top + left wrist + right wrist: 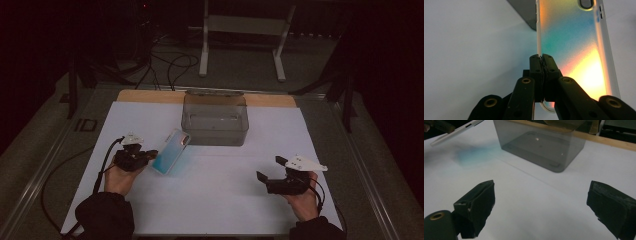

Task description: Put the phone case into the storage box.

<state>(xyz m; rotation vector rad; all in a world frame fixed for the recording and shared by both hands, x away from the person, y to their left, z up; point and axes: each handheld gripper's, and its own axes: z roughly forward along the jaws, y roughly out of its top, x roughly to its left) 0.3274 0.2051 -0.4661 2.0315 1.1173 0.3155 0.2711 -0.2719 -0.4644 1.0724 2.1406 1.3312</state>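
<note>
A phone case (171,151) with a blue-to-rainbow sheen hangs just above the white table sheet, left of centre. My left gripper (148,155) is shut on its near edge; the left gripper view has the jaws pinching the case's (571,47) thin rim at the left gripper (541,58). In the right gripper view the case (456,131) is a tilted white edge at the upper left, throwing a blue glow on the sheet. My right gripper (270,169) stands open at the right front, holding nothing, its pads (477,202) wide apart.
A smoky clear plastic bin (215,118) stands at the back centre of the sheet, seen also as the bin (541,143) in the right gripper view. A wooden table edge (150,95) runs behind it. Cables and a metal stand (240,25) lie on the floor beyond.
</note>
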